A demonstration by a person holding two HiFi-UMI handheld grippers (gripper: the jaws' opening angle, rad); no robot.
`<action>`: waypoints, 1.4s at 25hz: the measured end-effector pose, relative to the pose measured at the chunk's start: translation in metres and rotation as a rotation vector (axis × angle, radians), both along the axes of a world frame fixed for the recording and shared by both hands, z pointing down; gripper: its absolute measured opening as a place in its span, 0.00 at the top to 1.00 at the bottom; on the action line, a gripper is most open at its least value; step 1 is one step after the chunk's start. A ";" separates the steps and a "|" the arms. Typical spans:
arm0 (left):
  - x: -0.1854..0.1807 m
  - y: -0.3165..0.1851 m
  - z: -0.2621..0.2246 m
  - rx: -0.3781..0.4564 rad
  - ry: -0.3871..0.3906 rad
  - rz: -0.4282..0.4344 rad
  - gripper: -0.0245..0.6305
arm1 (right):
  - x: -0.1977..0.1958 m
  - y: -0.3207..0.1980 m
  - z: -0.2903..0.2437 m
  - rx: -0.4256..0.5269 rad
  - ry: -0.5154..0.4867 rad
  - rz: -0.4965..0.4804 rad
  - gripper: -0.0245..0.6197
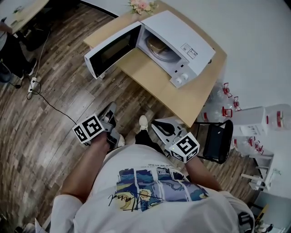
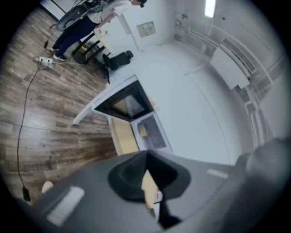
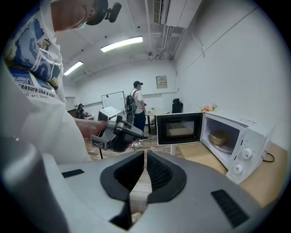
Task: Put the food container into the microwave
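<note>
The white microwave [image 1: 175, 38] stands on a wooden table [image 1: 182, 98] with its door [image 1: 113, 50] swung wide to the left. The tan food container [image 1: 157, 44] sits inside on the turntable; it also shows in the right gripper view [image 3: 219, 137]. My left gripper [image 1: 110, 110] and right gripper [image 1: 157, 124] hang low by my body, well short of the table. Both are shut, with nothing between the jaws. The left gripper view looks at the microwave [image 2: 148, 132] from afar past its jaws [image 2: 146, 157]. The right gripper's jaws [image 3: 145, 157] point between the left gripper [image 3: 116, 133] and the microwave [image 3: 234, 139].
A black chair [image 1: 218, 141] stands right of my right gripper, with water bottles [image 1: 227, 102] behind it. A power strip and cable [image 1: 32, 86] lie on the wooden floor at left. A person [image 3: 137, 109] stands far back. Flowers [image 1: 142, 5] sit on the table's far end.
</note>
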State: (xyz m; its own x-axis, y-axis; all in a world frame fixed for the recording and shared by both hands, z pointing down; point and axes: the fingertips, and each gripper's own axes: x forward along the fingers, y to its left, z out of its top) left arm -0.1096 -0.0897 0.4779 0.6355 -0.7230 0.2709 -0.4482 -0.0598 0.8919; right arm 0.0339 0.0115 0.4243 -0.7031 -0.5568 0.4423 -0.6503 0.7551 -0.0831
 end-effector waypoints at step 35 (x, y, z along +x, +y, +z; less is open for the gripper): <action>-0.025 0.025 -0.015 0.081 -0.049 0.041 0.95 | -0.019 -0.004 -0.013 0.029 0.014 0.007 0.95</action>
State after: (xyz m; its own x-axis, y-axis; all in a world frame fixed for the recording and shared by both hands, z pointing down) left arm -0.1347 -0.0649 0.4629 0.6526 -0.7175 0.2437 -0.4866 -0.1502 0.8606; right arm 0.0149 0.0078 0.4112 -0.6929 -0.5746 0.4355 -0.6565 0.7525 -0.0518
